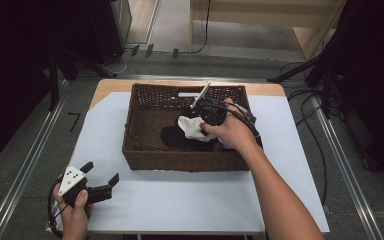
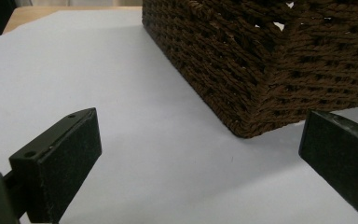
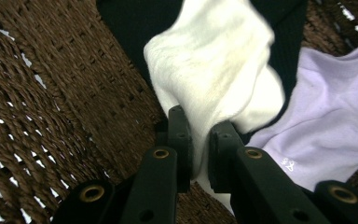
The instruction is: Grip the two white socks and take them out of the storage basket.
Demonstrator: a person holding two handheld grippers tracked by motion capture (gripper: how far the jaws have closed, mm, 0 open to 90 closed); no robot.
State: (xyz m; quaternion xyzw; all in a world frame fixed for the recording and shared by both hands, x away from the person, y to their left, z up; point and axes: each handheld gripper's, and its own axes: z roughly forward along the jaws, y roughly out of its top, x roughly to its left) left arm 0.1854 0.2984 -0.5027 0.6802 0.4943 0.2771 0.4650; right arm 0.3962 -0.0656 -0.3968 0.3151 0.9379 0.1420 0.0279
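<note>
- Right tongs [image 3: 199, 140] clamped on a white, soft cotton sock [image 3: 214, 70]; the cloth is pinched between the two black pads, seen from the right gripper view.
- In the high view the right tongs [image 1: 202, 120] reach into a dark brown woven wicker basket [image 1: 145, 155], with the person's right hand [image 1: 232, 132] over its right half.
- White sock [image 1: 192, 126] sits inside the basket, near the middle, bunched just beside the hand.
- Under and behind the sock: a black knitted piece of cloth [image 3: 135, 28], spread on the basket floor [image 1: 175, 137].
- A pale lilac piece of cloth [image 3: 326, 116] lies beside the white sock, touching it, partly over the black one.
- Left tongs [image 1: 101, 175] apart, nothing between the jaws; held low over the white sheet-covered table [image 1: 190, 200] at the near left corner, well apart from the sock.
- From the left gripper view, the left tongs [image 2: 200, 154] face the basket's near corner [image 2: 251, 121], not touching it.
- Left hand [image 1: 72, 210] grips the tool body at the table's edge.
</note>
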